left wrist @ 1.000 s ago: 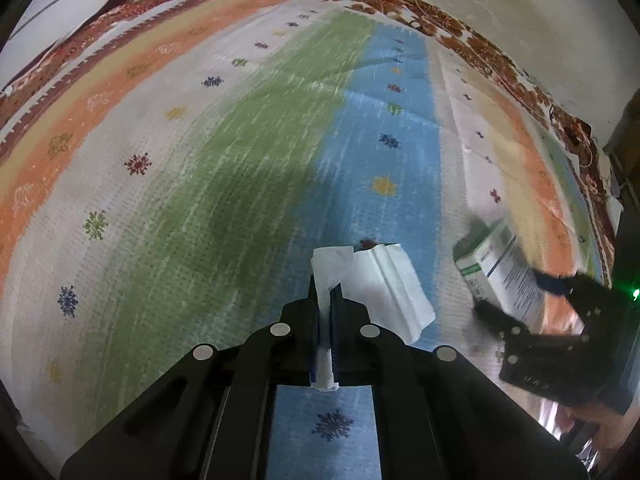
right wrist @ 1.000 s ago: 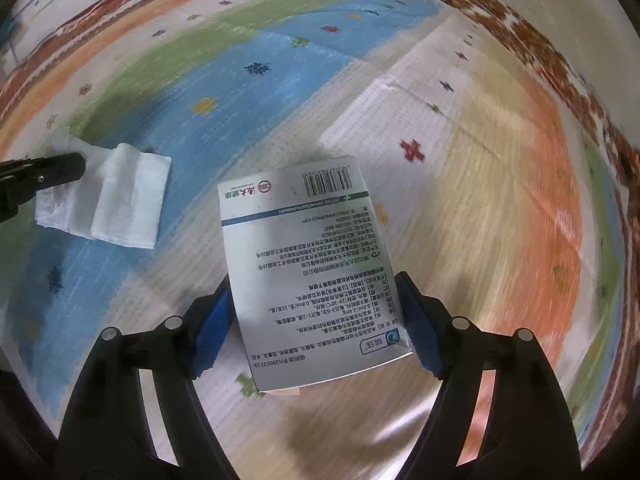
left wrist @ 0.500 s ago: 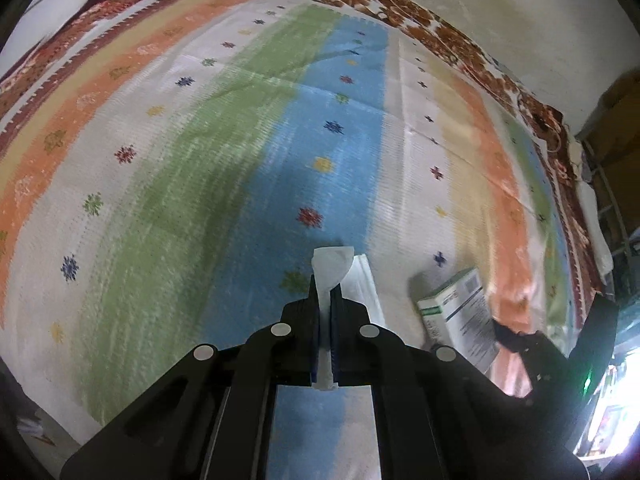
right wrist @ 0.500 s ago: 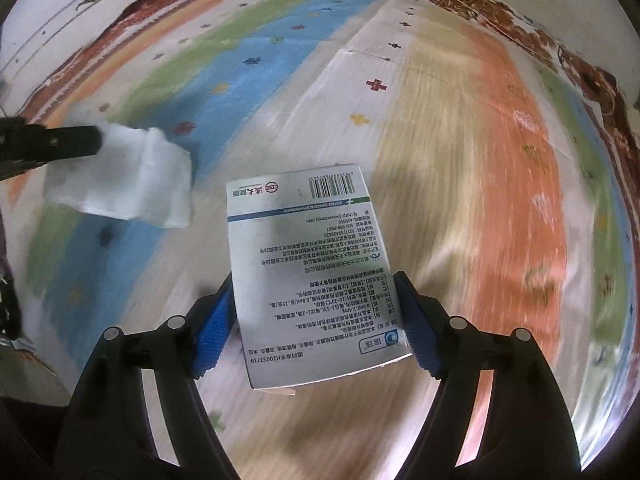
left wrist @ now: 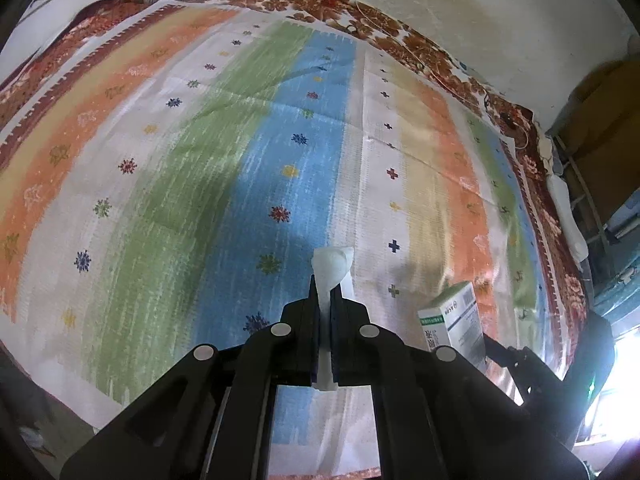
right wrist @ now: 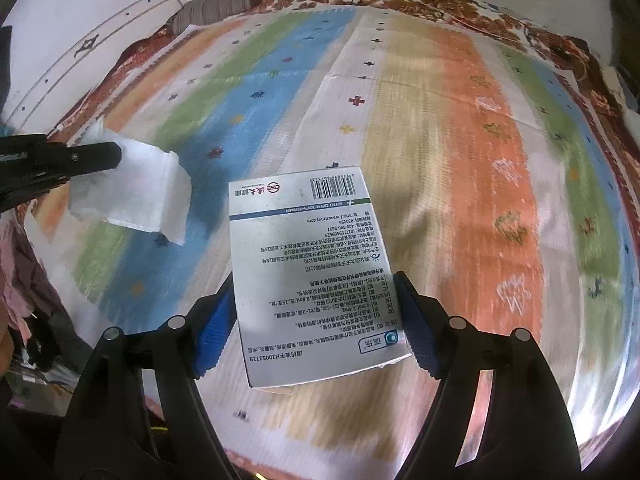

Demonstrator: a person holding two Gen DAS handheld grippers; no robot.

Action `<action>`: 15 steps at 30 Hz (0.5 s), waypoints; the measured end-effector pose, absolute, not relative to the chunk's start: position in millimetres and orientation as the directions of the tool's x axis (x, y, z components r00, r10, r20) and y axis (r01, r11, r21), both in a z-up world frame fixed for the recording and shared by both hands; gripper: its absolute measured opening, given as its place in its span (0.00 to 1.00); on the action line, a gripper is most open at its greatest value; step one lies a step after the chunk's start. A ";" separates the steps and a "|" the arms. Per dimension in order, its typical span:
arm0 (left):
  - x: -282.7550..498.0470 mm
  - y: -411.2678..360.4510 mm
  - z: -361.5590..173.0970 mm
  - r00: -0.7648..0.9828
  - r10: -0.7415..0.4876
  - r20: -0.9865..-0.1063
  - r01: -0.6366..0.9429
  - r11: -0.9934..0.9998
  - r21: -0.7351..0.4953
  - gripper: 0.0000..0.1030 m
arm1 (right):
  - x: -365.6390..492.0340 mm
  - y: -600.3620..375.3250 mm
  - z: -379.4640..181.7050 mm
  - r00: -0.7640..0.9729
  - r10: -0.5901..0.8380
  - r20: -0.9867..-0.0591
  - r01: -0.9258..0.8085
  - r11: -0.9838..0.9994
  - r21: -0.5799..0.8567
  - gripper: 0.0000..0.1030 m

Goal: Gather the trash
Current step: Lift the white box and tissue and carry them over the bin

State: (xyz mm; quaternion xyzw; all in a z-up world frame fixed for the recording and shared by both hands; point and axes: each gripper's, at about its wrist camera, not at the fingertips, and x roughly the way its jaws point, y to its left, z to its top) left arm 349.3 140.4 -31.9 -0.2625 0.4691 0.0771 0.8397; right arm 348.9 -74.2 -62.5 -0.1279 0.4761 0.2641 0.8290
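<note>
Gripping tissue (left wrist: 331,270), box (right wrist: 316,276), both tongs raised.

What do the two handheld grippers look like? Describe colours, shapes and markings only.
Both are matte black plastic two-finger tools with angular, open-framed arms dotted with round silver rivets. The left gripper has narrow flat black fingers with a thin blue lining. The right gripper has ribbed bright blue pads on its inner faces. In the left wrist view a small green light glows on the right gripper's body. No cables or sleeves are visible.
</note>
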 end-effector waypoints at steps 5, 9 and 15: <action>340.7 133.0 -18.5 0.575 -0.153 -0.804 -0.344 0.846 -0.407 0.03 | 339.4 -90.4 -45.4 0.466 0.296 -0.834 -0.497 0.867 0.030 0.68; 330.4 117.6 -3.0 0.598 -0.166 -0.784 -0.298 0.862 -0.410 0.03 | 327.3 -101.1 -26.7 0.493 0.317 -0.810 -0.490 0.871 0.042 0.68; 302.7 112.2 31.5 0.661 -0.229 -0.715 -0.227 0.847 -0.481 0.03 | 303.2 -117.3 2.5 0.524 0.363 -0.770 -0.478 0.874 0.087 0.68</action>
